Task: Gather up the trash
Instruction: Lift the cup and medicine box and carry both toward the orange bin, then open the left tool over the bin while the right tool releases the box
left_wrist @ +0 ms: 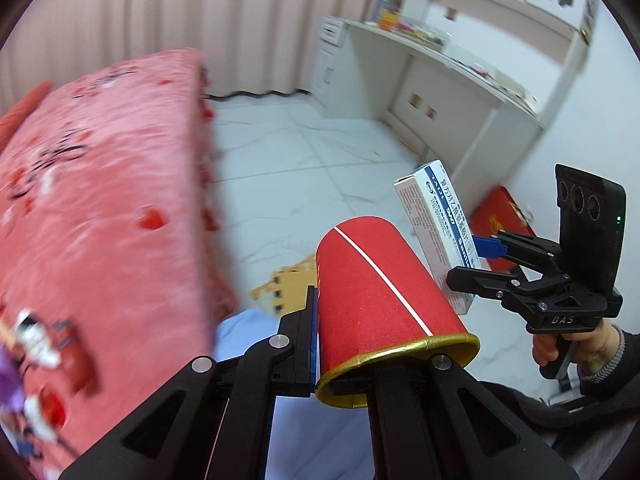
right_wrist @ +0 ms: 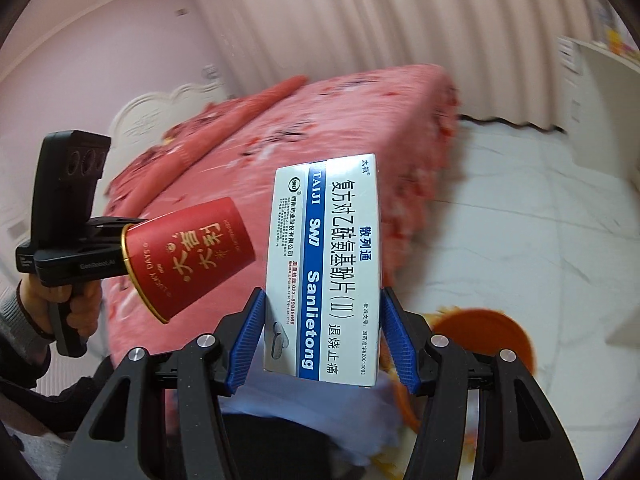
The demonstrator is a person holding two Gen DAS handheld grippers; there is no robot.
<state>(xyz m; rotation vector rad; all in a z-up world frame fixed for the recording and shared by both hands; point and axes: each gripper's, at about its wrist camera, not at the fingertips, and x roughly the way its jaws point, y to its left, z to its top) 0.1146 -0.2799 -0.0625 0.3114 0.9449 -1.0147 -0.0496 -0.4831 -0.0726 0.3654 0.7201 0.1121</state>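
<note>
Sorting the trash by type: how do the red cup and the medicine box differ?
The cup is a tapered red cone with a gold rim; the box is a flat white carton with a blue stripe. The cup is gripped near its rim, one finger inside its mouth; the box is pinched across its narrow edges. The cup sits in the left gripper, the box in the right gripper. Both carry Chinese print and are held off the floor.

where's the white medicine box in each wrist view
Left wrist view: the medicine box is right of centre, held upright in the right tongs, just behind the red paper cup.
Right wrist view: the medicine box fills the centre, clamped between the blue pads.
Shared landmark: the pink bed, on the left in the left wrist view and behind the box in the right.
</note>
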